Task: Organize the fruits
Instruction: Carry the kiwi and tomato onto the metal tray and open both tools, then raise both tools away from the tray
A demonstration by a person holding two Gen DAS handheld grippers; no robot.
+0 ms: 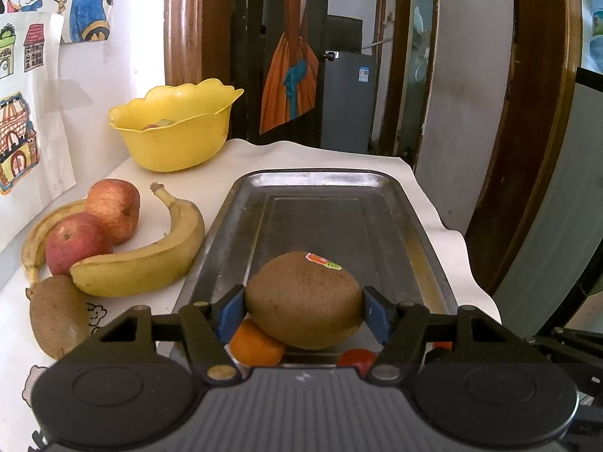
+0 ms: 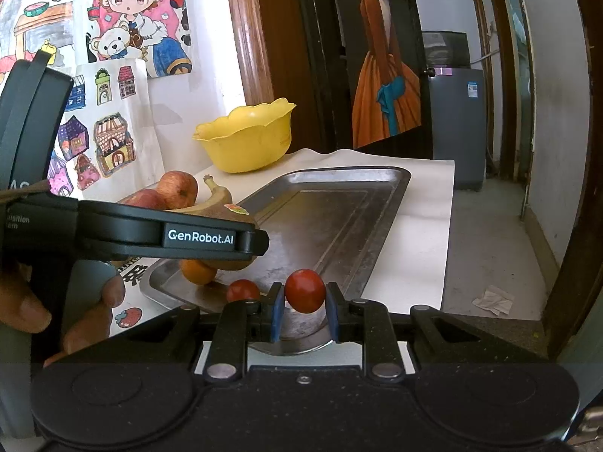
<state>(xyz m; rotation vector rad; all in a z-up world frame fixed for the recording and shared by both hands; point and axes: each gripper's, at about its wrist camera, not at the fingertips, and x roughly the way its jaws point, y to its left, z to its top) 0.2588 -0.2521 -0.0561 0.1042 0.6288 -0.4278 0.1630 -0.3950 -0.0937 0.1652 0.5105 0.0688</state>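
Left wrist view: The left gripper [image 1: 303, 307] is clamped on a kiwi [image 1: 303, 301], with both blue pads [image 1: 231, 310] pressing the sides of the fruit. The kiwi bears a small sticker on its top and sits over the near end of a metal tray [image 1: 339, 184]. An orange fruit [image 1: 256, 344] lies on the tray directly below and left of the held kiwi, touching it. A small red tomato [image 1: 356, 359] shows just below the right pad. To the left of the tray, on the white table covering [image 1: 211, 173], lie two red apples [image 1: 113, 207], two bananas [image 1: 150, 256] and a second kiwi [image 1: 58, 318]. The nearer apple rests against the larger banana. A yellow bowl [image 1: 177, 132] stands at the far left corner of the table, with some fruit barely visible inside.

Right wrist view: The right gripper [image 2: 304, 309] is closed on a red tomato [image 2: 305, 290], held between its blue pads above the near edge of the tray [image 2: 339, 207]. A second tomato [image 2: 243, 290] lies on the tray just to the left of it. The left gripper body [image 2: 169, 233] crosses the left half of the view, held by a hand [image 2: 86, 301]; the held kiwi [image 2: 226, 211] and the orange fruit [image 2: 198, 271] show partly behind it. The bowl [image 2: 245, 139] stands beyond the tray.
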